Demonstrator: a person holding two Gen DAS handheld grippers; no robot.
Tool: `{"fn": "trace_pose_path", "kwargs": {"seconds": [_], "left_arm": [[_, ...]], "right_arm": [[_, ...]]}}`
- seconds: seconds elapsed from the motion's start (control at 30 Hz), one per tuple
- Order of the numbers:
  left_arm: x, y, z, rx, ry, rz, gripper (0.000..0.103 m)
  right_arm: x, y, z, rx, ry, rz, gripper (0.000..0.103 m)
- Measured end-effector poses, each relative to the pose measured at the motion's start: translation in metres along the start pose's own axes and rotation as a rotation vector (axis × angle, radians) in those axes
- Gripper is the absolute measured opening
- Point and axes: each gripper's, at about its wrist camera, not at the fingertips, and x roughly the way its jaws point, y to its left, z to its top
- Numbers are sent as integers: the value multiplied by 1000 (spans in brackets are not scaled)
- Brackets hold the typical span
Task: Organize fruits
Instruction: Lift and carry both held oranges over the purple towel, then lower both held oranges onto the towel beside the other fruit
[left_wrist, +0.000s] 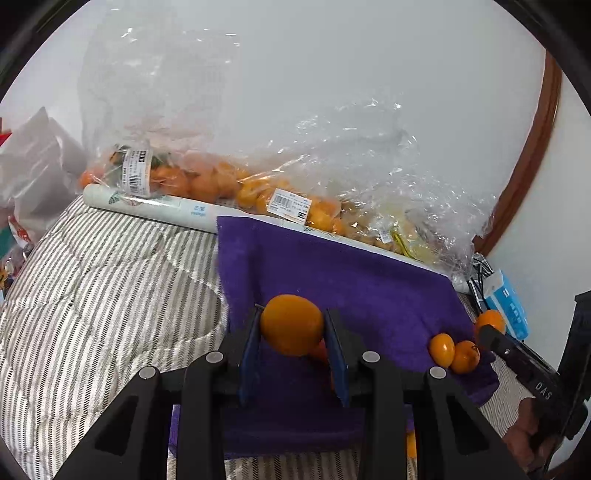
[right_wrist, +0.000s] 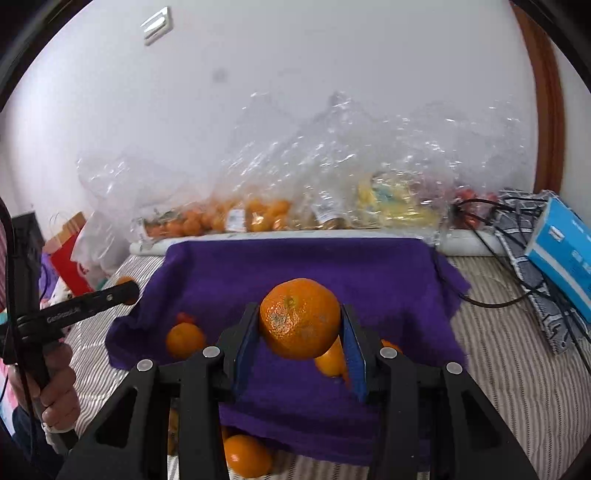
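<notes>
Plain white wall behind, evenly lit, soft daylight. White switch plate high on the left. Curved reddish-brown wooden frame along the right side. Below, bed with grey-and-white striped quilt. Red paper bag and white plastic bags beside the bed's left edge.

Two close wrist views, both facing purple cloth.

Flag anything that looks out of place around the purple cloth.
One orange lies off the purple cloth, on the striped bedding at its near edge, while other loose fruit sits on the cloth. Cables trail over its far right corner.
</notes>
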Motion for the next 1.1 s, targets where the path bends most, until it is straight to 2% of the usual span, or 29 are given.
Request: {"fn": "trace_pose_path", "kwargs": {"seconds": [0.23,0.53,1.1], "left_arm": [[6,2,-2,-3,12,-3,33],[12,-11,-10,50,25,11,33],[18,-13,-13,55,53,24,33]], "right_arm": [[4,-17,-1,54,9,-15,43],[9,-4,-7,10,30,-7,43],[21,4,-14,-27,71,-9,43]]}}
